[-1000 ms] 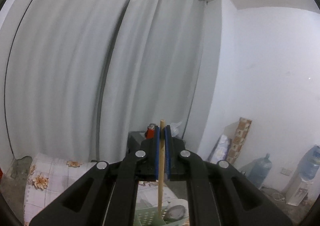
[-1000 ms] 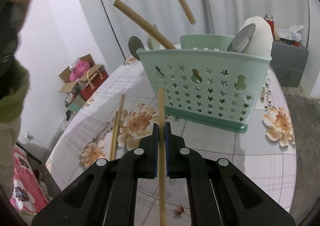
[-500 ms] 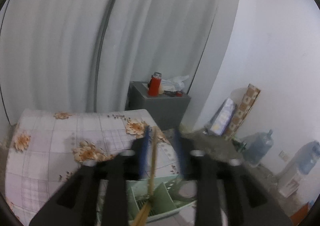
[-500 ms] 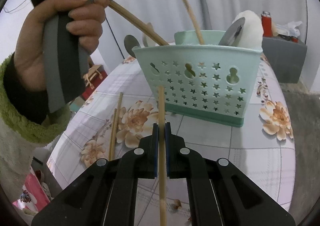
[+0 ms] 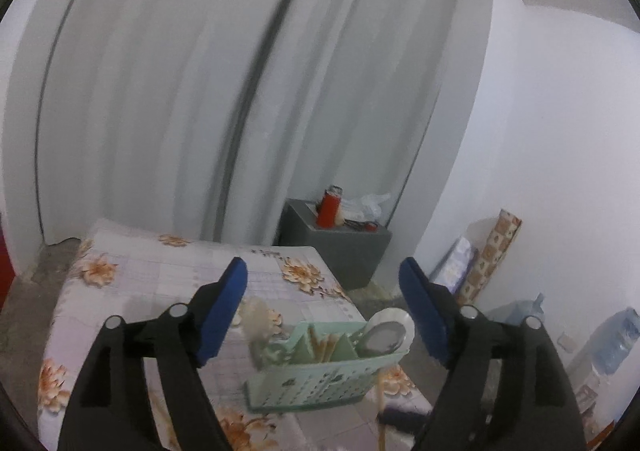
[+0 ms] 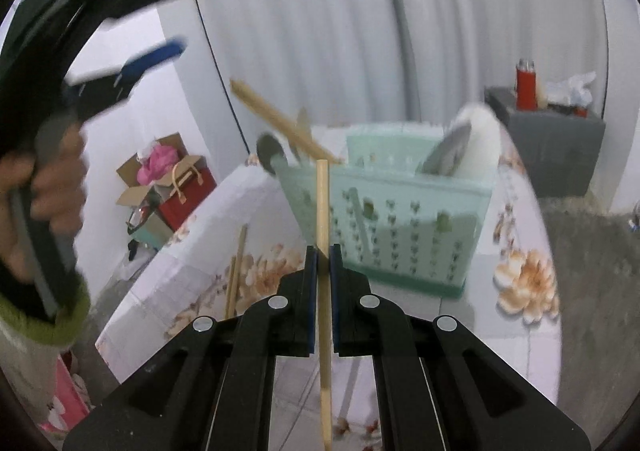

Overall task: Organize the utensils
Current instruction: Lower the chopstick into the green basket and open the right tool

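A mint green utensil basket (image 6: 400,219) stands on the floral table; in the left wrist view the basket (image 5: 320,379) is below and between my fingers. It holds wooden chopsticks (image 6: 280,121), spoons and a white ladle (image 6: 478,139). My right gripper (image 6: 323,251) is shut on a wooden chopstick (image 6: 322,219), held upright just in front of the basket. My left gripper (image 5: 324,283) is open and empty above the basket; in the right wrist view it (image 6: 160,23) is at the upper left, blurred.
Two loose chopsticks (image 6: 236,267) lie on the table (image 6: 520,331) left of the basket. A grey cabinet (image 6: 548,147) with a red flask (image 6: 525,85) stands behind the table. Boxes and bags (image 6: 168,187) sit on the floor at left. Curtains hang behind.
My left gripper has opened, let its chopstick drop into the basket and pulled up and to the left. My right gripper has moved closer to the basket with its chopstick.
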Demonstrator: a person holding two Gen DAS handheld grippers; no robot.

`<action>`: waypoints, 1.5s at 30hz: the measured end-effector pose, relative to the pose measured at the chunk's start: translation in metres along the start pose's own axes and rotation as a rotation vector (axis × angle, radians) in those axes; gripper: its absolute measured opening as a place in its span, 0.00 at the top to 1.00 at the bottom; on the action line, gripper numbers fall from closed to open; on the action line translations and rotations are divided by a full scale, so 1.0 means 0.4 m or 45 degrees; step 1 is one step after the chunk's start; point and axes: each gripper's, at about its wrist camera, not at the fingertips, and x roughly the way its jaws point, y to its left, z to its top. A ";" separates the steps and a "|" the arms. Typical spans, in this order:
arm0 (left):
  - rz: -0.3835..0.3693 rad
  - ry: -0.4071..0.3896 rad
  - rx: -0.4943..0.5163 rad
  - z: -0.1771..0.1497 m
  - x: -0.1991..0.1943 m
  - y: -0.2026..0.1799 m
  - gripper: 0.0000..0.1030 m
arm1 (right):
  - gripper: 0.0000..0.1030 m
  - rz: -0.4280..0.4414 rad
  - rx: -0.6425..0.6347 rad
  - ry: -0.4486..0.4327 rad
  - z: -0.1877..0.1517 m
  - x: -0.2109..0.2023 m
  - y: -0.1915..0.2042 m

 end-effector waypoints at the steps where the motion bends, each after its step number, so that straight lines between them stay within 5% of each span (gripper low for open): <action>1: 0.020 -0.005 -0.004 -0.012 -0.025 0.012 0.24 | 0.96 -0.008 -0.011 -0.024 0.015 -0.008 0.002; 7: 0.169 0.037 -0.001 -0.103 -0.111 0.076 0.20 | 0.96 -0.016 -0.029 -0.154 0.104 -0.056 -0.005; 16: 0.376 0.290 -0.124 -0.332 -0.174 0.183 0.20 | 0.96 0.037 -0.055 -0.361 0.251 -0.141 -0.016; 20: 0.375 0.375 -0.225 -0.413 -0.197 0.199 0.20 | 0.96 0.002 -0.063 -0.425 0.299 -0.148 -0.026; 27: 0.410 0.406 -0.173 -0.461 -0.197 0.163 0.18 | 0.96 -0.065 -0.054 -0.506 0.358 -0.122 -0.049; 35: 0.419 0.450 -0.074 -0.469 -0.174 0.131 0.16 | 0.96 -0.132 0.007 -0.413 0.324 0.006 -0.100; 40: 0.434 0.467 -0.068 -0.479 -0.173 0.136 0.15 | 0.95 -0.206 0.046 -0.188 0.283 0.112 -0.148; 45: 0.439 0.487 -0.090 -0.488 -0.165 0.148 0.15 | 0.64 -0.288 0.079 -0.145 0.266 0.103 -0.171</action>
